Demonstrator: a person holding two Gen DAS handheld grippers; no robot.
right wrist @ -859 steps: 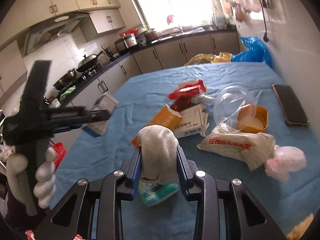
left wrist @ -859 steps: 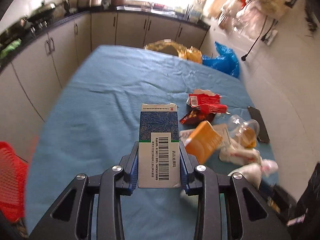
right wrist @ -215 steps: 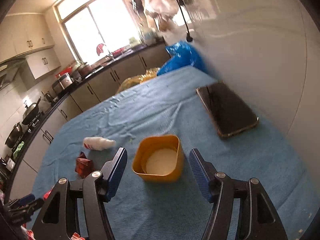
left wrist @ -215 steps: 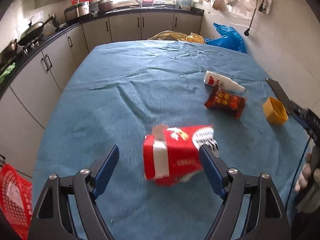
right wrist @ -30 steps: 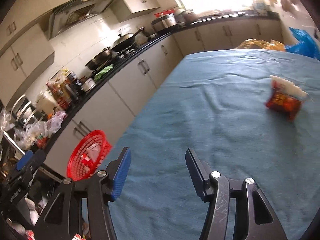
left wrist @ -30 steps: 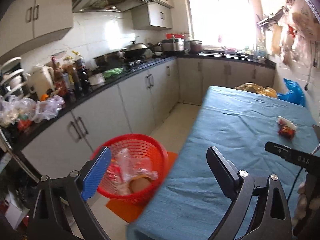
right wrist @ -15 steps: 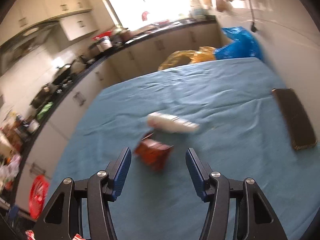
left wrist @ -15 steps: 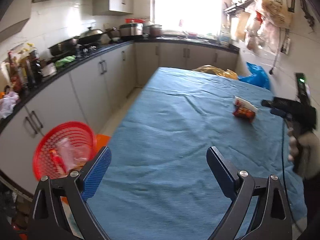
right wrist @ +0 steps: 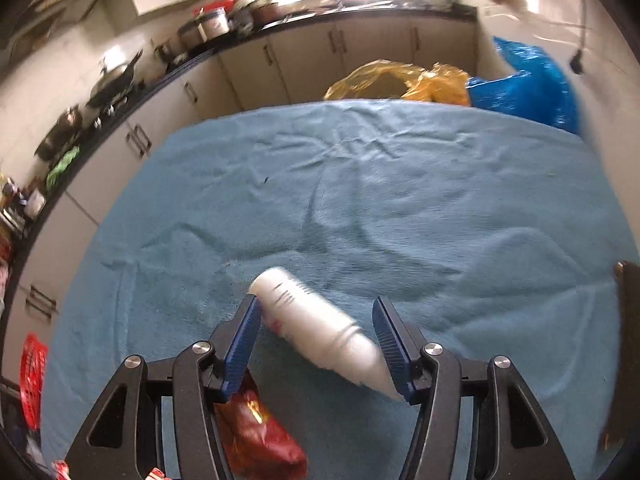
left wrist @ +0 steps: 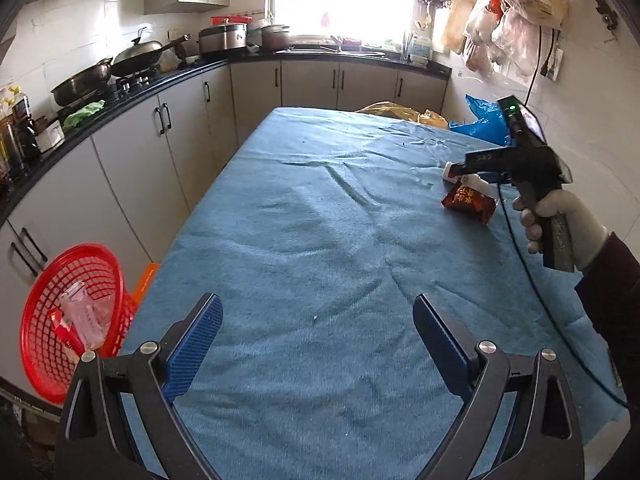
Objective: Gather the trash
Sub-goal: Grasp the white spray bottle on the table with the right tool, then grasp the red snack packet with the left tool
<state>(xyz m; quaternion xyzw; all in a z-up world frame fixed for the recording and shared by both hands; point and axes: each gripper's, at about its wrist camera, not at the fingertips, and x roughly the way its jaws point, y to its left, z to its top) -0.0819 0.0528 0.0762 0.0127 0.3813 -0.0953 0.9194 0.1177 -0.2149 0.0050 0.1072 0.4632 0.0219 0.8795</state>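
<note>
Left gripper (left wrist: 318,342) spread wide, nothing between the fingers, hovering over the near end of the table (left wrist: 320,240), which is covered by a blue cloth.

Right gripper (right wrist: 316,336) part open, angled down over the white bottle (right wrist: 320,330). Bottle lies on its side on the cloth, slanted across the gap between the blue pads. Its upper end is right at the left pad tip and its lower end right at the right pad; blur hides whether either one touches. Not lifted, no pinch visible.

Red snack packet (right wrist: 256,436) lies on the cloth just beside the bottle, partly under the right gripper's left finger. In the left wrist view the bottle (left wrist: 476,180) and packet (left wrist: 468,200) sit together near the table's right edge, around mid-length, with the right gripper (left wrist: 460,168) above them, held by a gloved hand (left wrist: 560,216).

Red basket (left wrist: 60,320) is on the floor off the table's near left corner, with wrappers (left wrist: 80,320) inside.

Dark flat object (right wrist: 628,320) at the table's right edge, cropped, cannot identify. Yellow bag (right wrist: 396,80) and blue bag (right wrist: 528,88) are past the far end.
</note>
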